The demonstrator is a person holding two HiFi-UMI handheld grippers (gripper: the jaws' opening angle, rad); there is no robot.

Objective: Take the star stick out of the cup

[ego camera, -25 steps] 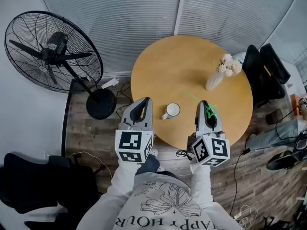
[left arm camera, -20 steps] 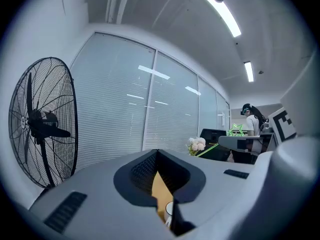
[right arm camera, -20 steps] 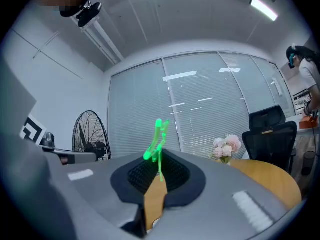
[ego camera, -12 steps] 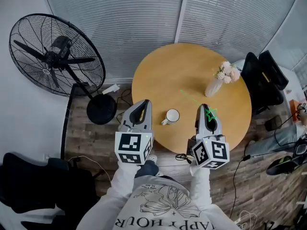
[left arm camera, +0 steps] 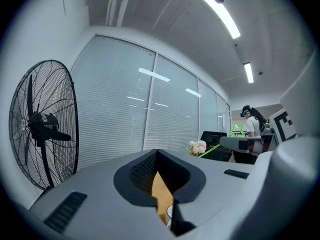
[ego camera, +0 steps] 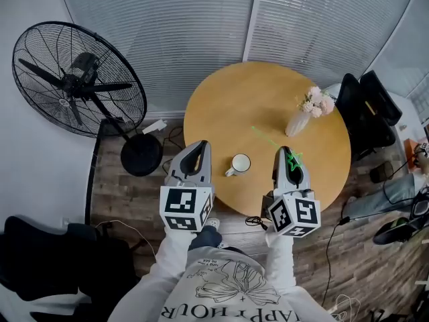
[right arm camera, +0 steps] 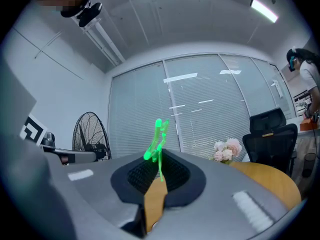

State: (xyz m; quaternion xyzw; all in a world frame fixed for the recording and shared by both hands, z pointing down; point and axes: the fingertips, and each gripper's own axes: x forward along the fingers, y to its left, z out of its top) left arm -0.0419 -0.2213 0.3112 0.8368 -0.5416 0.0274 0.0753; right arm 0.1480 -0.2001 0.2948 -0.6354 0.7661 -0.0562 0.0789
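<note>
Star stick clamped in right tongs above near edge of table, clear of cup; left tongs together, empty.

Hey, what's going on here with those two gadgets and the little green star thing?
A person stands at a round wooden table with a handheld gripper in each hand. The right gripper is clamped on the green star stick, which is out of the white cup. The cup stands on the table between the two grippers. The left gripper is shut and holds nothing.
</note>
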